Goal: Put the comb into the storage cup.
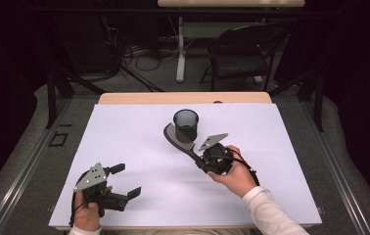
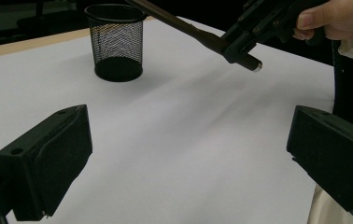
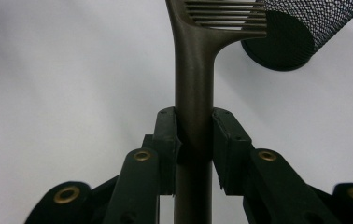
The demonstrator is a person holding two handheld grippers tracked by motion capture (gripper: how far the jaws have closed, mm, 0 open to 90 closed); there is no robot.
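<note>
A dark brown comb [image 1: 175,140] with a long handle [image 3: 193,88] is held off the white table by my right gripper [image 1: 201,160], which is shut on the handle [image 2: 184,25]. The comb's toothed head [image 3: 226,16] points toward a black mesh cup [image 1: 186,125] and lies just left of its base. The cup [image 2: 116,42] stands upright near the table's middle. My left gripper [image 1: 128,180] rests low at the near left, open, with nothing between its jaws [image 2: 188,154]. In the right gripper view the gripper [image 3: 194,135] clamps the handle from both sides, with the cup [image 3: 296,32] beyond.
A white sheet [image 1: 124,137] covers the table, with a wooden strip [image 1: 139,98] along the far edge. Beyond the table stand a black folding chair [image 1: 244,54] and a desk leg [image 1: 180,49], with cables on the floor.
</note>
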